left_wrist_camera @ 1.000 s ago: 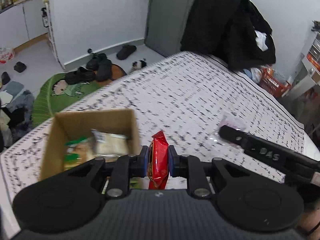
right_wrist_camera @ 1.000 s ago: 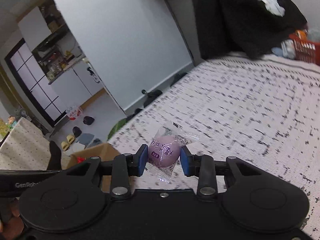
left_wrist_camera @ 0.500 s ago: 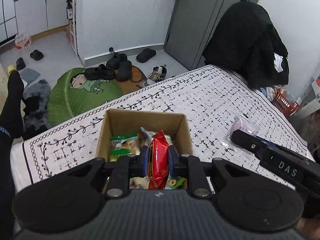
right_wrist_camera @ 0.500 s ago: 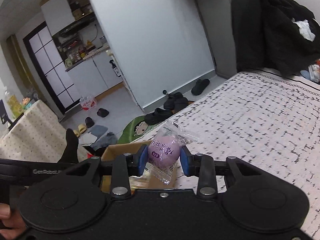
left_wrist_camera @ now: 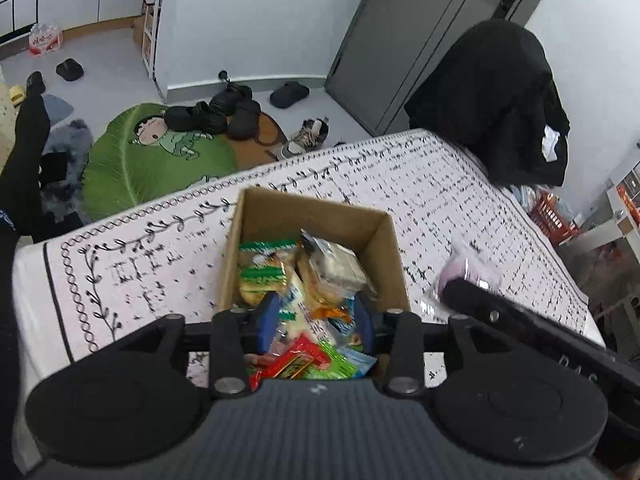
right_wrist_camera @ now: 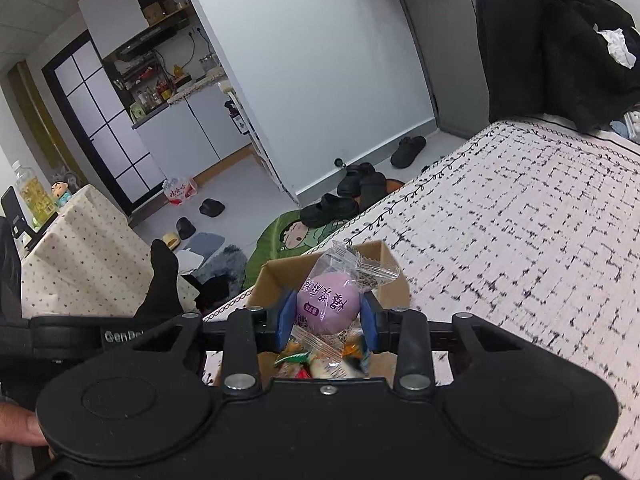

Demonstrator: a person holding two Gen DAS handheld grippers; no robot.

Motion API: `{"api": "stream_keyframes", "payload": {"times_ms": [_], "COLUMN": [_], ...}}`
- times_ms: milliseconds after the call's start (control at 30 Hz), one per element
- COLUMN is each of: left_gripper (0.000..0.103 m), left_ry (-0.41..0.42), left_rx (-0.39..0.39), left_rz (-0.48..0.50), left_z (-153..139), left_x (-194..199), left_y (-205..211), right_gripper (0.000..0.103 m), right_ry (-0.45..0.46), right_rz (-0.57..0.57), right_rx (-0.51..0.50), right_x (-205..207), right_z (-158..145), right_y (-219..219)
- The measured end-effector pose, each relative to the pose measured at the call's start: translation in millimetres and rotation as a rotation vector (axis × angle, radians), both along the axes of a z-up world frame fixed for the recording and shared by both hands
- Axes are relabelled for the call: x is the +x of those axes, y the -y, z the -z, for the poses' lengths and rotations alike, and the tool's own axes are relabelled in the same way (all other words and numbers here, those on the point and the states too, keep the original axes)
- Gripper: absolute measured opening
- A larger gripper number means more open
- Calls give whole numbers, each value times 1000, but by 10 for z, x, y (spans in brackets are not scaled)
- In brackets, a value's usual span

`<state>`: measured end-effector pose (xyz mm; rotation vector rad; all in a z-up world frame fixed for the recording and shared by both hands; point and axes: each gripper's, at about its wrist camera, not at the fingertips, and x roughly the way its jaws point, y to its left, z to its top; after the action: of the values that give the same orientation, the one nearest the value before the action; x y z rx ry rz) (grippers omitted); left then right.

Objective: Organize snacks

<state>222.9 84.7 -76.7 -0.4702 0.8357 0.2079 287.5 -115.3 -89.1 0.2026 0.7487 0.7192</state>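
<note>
A cardboard box (left_wrist_camera: 312,212) full of several snack packets stands on the patterned bed. My left gripper (left_wrist_camera: 316,322) is open above the box, and the red snack packet (left_wrist_camera: 294,364) lies loose on the pile below it. My right gripper (right_wrist_camera: 327,314) is shut on a purple round snack in a clear wrapper (right_wrist_camera: 328,304) and holds it over the box (right_wrist_camera: 276,276). In the left wrist view the right gripper and its purple snack (left_wrist_camera: 460,272) show at the box's right side.
The bed's white patterned cover (left_wrist_camera: 440,200) stretches right and back. A dark coat (left_wrist_camera: 492,96) hangs at the far end. Shoes (left_wrist_camera: 200,118) and a green leaf mat (left_wrist_camera: 132,168) lie on the floor past the bed's edge. A red basket (left_wrist_camera: 554,216) sits at right.
My left gripper opened and the red snack packet dropped into the box. My right gripper moved left with the purple snack, to above the box.
</note>
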Motion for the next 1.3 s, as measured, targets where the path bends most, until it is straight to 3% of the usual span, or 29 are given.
{"api": "stream_keyframes", "payload": {"times_ms": [267, 333, 367, 733, 1300], "left_gripper": [57, 62, 64, 81, 90], "left_ry": [26, 22, 22, 49, 67], "left_rx": [9, 16, 5, -4, 86], "left_rz": [23, 17, 13, 37, 135], "left_z": [-60, -48, -42, -185, -563], "left_x": [-141, -173, -194, -398, -869], "left_y": [-26, -34, -52, 64, 543], "right_gripper": [38, 57, 60, 65, 86], "right_ry": [-67, -79, -75, -58, -11], "right_rz": [26, 68, 89, 166, 242], "right_rx": [12, -6, -11, -2, -12], "right_x": [-176, -214, -242, -517, -1009], "right_z": [59, 71, 54, -195, -490], "right_y": [-75, -34, -6, 321, 933]}}
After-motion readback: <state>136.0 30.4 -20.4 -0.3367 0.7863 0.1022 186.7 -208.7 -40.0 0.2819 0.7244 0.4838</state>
